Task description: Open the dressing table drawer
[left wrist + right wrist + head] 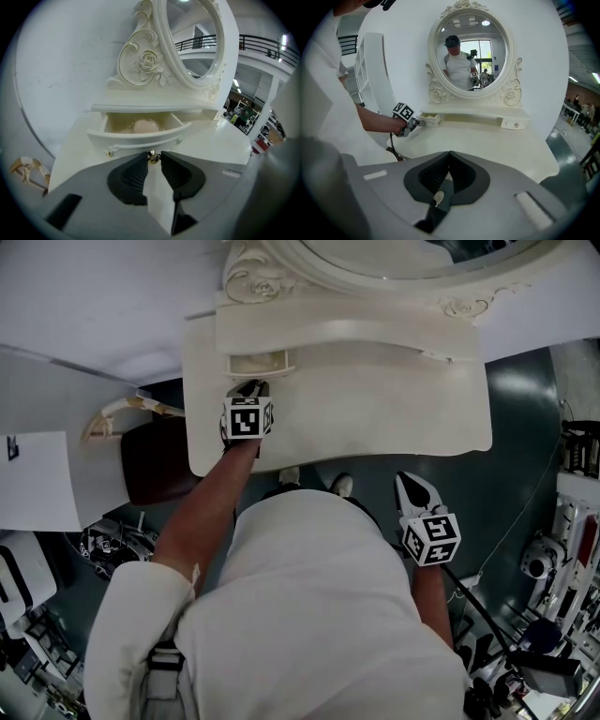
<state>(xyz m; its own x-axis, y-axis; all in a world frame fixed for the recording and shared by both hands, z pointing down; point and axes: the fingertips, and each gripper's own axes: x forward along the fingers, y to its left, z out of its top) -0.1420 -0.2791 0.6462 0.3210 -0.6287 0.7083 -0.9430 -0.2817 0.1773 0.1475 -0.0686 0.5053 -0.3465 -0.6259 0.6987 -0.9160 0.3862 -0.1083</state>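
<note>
Left claw (155, 159) was closed on the small gold knob (152, 156) of the partly open drawer (140, 138), which lay straight ahead, so the pull should run straight back.

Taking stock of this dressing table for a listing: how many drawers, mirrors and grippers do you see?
Drawers: 2, open drawer, shut drawer
Mirror: 1
Grippers: 2, left gripper shut on the knob, right gripper empty
Total: 5
</note>
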